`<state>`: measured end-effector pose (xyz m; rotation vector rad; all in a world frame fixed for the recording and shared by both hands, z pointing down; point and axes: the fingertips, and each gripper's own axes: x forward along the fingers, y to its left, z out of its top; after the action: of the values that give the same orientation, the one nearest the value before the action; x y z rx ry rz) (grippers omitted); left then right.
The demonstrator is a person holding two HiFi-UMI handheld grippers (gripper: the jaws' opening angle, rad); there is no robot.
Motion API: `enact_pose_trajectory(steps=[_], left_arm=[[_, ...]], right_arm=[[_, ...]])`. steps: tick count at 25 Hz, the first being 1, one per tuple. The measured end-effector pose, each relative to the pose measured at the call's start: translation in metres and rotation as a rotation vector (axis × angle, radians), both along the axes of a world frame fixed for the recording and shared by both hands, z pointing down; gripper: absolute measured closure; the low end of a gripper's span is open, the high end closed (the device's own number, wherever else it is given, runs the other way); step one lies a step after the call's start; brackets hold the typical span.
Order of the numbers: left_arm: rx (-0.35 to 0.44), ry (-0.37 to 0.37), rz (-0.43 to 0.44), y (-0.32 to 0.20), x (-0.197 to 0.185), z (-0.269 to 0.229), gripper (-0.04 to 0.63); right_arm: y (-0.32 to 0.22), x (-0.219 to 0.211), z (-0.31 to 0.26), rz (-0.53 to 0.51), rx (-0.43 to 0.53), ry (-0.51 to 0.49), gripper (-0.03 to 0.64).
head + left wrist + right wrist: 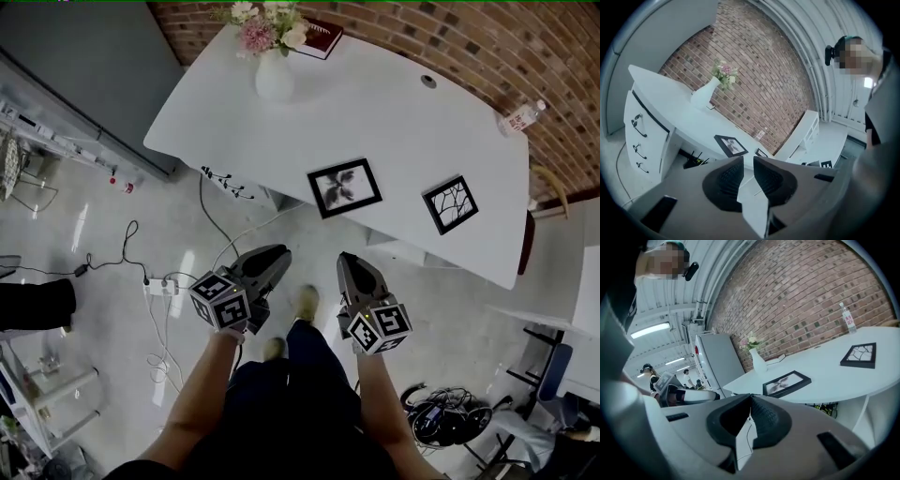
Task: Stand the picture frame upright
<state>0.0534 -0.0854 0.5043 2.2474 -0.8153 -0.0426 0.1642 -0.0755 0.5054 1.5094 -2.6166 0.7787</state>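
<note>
Two black picture frames lie flat on the white table (422,131): a larger one (344,187) near the front edge and a smaller one (450,203) to its right. Both grippers hang in front of the table, well short of it and above the floor. My left gripper (277,253) holds its jaws a little apart with nothing between them. My right gripper (349,261) is shut and empty. The left gripper view shows the larger frame (731,145) beyond the jaws. In the right gripper view the larger frame (786,383) and the smaller one (859,355) lie flat.
A white vase of flowers (274,75) and a red book (319,39) stand at the table's far left, a water bottle (520,118) at its far right. A power strip with cables (159,281) lies on the floor. A brick wall runs behind the table.
</note>
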Motion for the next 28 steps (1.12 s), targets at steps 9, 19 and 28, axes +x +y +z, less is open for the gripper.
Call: enact_pose_trajectory(steps=[9, 19, 28], left_arm=[[-0.149, 0.06, 0.023, -0.03, 0.047, 0.03, 0.451], [-0.379, 0.285, -0.076, -0.07, 0.074, 0.065, 0.385], [-0.522, 0.44, -0.129, -0.095, 0.081, 0.083, 0.352]], right_arm=[[-0.026, 0.011, 0.025, -0.038, -0.034, -0.016, 0.611], [-0.037, 0.005, 0.064, -0.106, -0.079, 0.01, 0.611], [-0.044, 0.01, 0.078, -0.092, -0.097, 0.041, 0.611]])
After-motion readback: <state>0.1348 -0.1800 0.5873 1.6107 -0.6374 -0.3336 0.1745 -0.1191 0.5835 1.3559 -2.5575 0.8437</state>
